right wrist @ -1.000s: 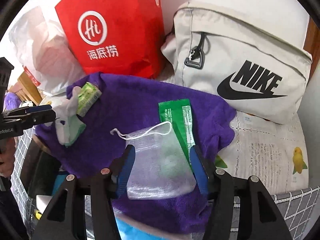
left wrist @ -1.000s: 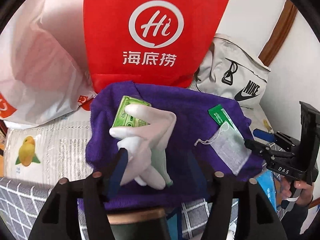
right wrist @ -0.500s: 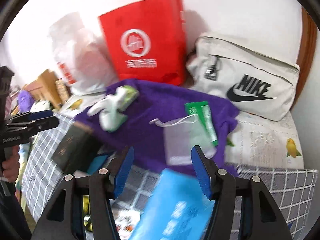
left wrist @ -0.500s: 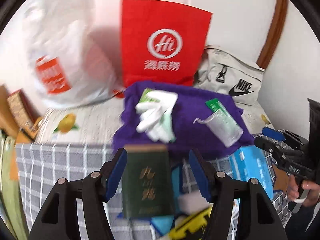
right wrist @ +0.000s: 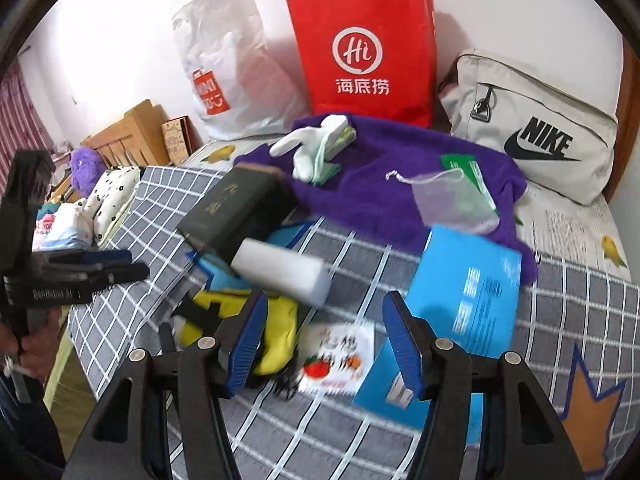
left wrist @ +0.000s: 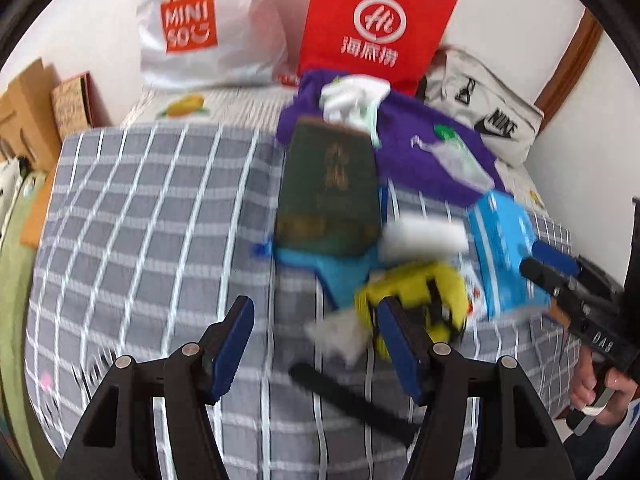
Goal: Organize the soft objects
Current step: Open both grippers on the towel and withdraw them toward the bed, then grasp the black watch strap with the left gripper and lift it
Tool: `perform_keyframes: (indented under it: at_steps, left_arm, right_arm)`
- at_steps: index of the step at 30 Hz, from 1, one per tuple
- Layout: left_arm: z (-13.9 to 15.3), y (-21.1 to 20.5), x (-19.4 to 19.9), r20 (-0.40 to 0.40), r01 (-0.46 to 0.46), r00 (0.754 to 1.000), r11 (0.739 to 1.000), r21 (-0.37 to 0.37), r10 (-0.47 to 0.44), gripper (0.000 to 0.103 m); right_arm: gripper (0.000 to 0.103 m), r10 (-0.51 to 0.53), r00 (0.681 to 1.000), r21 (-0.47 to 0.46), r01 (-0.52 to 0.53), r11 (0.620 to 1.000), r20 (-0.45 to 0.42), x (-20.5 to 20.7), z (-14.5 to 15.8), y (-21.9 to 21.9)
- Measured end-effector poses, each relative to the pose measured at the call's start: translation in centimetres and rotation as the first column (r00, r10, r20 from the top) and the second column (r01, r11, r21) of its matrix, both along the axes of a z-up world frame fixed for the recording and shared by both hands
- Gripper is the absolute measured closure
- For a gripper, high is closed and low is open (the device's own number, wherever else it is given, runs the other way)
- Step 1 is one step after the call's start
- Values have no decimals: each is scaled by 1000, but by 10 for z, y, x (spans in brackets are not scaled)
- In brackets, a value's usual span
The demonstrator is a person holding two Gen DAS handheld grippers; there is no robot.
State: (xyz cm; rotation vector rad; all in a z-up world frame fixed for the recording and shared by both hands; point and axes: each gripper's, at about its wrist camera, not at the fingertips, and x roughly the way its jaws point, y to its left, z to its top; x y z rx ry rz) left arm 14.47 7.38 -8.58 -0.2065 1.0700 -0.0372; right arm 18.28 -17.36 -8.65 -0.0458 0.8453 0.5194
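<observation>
Both tools — the left tool and the right tool — hung wide apart and empty over the grey checked bed cover, while the white glove and mesh pouch lay on the purple towel near the red bag.

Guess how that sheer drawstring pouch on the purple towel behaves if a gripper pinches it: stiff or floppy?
Probably floppy: the mesh pouch lies flat and wrinkled on the purple towel. Likely very light, since it is see-through and shows the green packet beneath. Its loose white cord may snag or trail when lifted.
</observation>
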Motion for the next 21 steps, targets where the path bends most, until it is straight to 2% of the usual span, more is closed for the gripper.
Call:
perform_keyframes:
  at_steps: [6,13,17,21]
  left_arm:
    - [-29,-15,-42,-72,-9,997,998,-56,5,41]
    - [-48,-45,-60,-75,44,996,994,-103,-51,41]
    - [-63,-58,-54,-109,43,993,997,-71,-51,41]
    - [-67,-69,-45,-94,54,994,998,14,-53,41]
  right_arm:
    - [43,1,1000,8,-2,1000,6,-26,-6,-5]
    - [43,16,1000,27,-16,1000,4,-49,-16,-18]
    - [43,11,1000,28,-11,1000,-13,-56,-25,-28]
    - [43,-17,999,56,19,998,-35,-56,-33,-40]
